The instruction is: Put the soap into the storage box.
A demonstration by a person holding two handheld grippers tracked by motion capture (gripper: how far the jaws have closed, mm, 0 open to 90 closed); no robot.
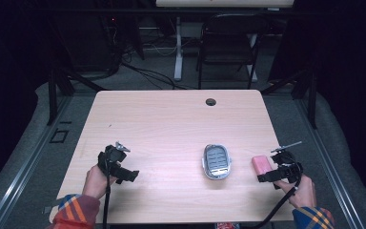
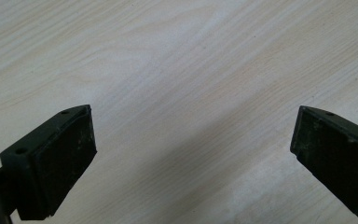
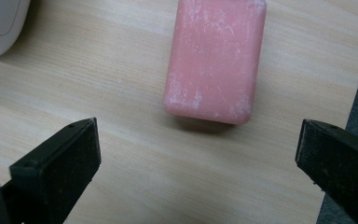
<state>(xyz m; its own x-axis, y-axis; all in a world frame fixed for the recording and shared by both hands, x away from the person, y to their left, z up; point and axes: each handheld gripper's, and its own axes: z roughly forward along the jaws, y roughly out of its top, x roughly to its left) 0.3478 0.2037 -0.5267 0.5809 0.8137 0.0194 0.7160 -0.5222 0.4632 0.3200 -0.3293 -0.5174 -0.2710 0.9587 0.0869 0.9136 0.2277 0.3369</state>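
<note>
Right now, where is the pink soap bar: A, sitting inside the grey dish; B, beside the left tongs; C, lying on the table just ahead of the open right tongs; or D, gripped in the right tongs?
C: the pink soap bar lies flat on the table just beyond the right tongs, whose jaws stand wide apart and touch nothing.

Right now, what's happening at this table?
A person holds a gripper in each hand over a wooden table. The right gripper, jaws open, is lined up just short of a pink soap bar. The left gripper is open over bare wood. A grey soap dish sits between them, empty.
</note>
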